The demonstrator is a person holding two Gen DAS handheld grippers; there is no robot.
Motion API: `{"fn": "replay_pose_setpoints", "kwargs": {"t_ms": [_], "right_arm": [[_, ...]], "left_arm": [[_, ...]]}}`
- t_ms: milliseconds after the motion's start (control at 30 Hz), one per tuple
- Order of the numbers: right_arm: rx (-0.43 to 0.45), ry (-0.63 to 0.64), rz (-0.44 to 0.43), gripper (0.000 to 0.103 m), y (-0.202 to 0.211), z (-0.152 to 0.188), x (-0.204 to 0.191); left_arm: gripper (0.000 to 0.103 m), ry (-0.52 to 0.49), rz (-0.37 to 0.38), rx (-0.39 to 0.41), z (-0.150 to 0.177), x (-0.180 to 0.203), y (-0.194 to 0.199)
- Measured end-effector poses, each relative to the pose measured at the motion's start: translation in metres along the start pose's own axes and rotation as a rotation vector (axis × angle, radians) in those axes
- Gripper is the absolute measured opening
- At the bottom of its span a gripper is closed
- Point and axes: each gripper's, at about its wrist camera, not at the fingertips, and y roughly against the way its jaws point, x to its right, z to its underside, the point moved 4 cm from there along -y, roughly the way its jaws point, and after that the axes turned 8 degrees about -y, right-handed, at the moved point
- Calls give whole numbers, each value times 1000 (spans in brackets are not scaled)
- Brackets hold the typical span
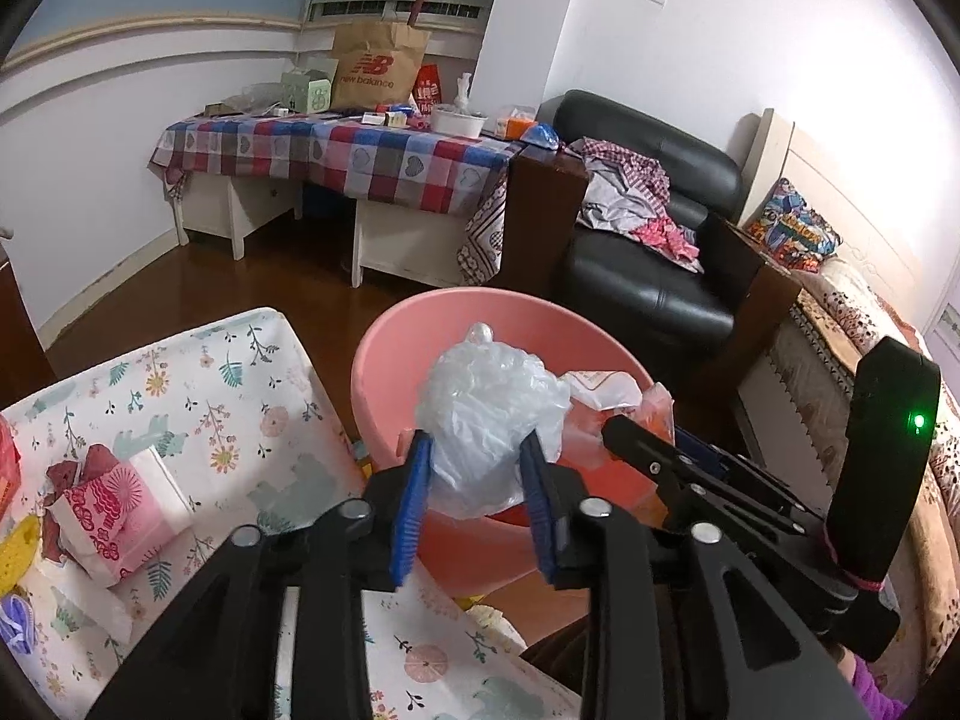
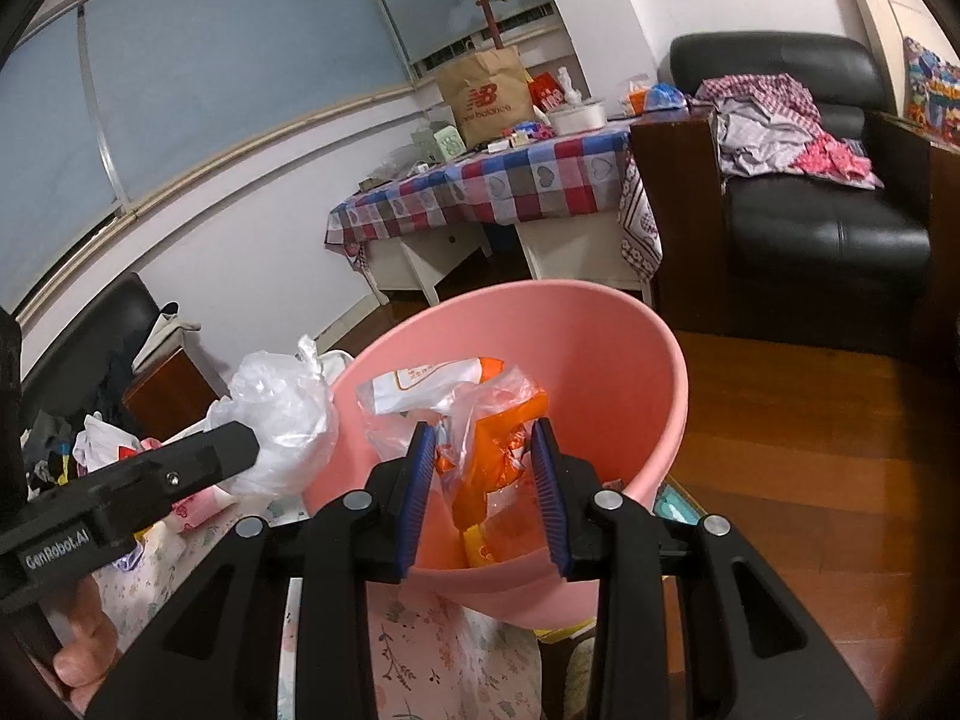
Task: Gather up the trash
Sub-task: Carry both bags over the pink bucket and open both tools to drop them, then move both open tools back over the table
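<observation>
left claw [image 1: 477,468]: clamped on crumpled clear plastic bag [image 1: 486,414], held over pink bin [image 1: 384,396] rim
right claw [image 2: 486,468]: gripped orange wrapper [image 2: 498,450] inside bin
bin: beside floral counter [image 1: 240,408]

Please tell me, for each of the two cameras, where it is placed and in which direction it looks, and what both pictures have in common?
Left wrist: sits on the left gripper, looks over the clear plastic bag it grips at the pink bin; the right gripper shows on the right.
Right wrist: sits on the right gripper, looks down into the bin over its orange wrapper; the left gripper and the person's fingers show on the left.
Shared: bin, checkered table, black armchair.
</observation>
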Motion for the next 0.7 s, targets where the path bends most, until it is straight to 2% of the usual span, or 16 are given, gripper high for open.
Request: {"fn": "replay_pose_setpoints", "kwargs": {"t_ms": [67, 133, 167, 200, 500, 700], "right_arm": [[-4, -4, 0, 35, -2, 0, 1], [-5, -6, 0, 38, -3, 0, 1], [-3, -6, 1, 45, -2, 0, 1], [4, -5, -1, 48, -1, 0, 1], [44, 50, -26, 48, 22, 0, -22], [69, 85, -53, 48, 42, 2, -41]], "left_arm": [[35, -5, 6, 4, 0, 2, 1], [41, -23, 4, 12, -1, 5, 3], [41, -35, -1, 19, -1, 6, 5], [42, -45, -3, 26, -2, 7, 7], [42, -48, -2, 74, -1, 9, 37], [42, -10, -43, 112, 5, -8, 67]]}}
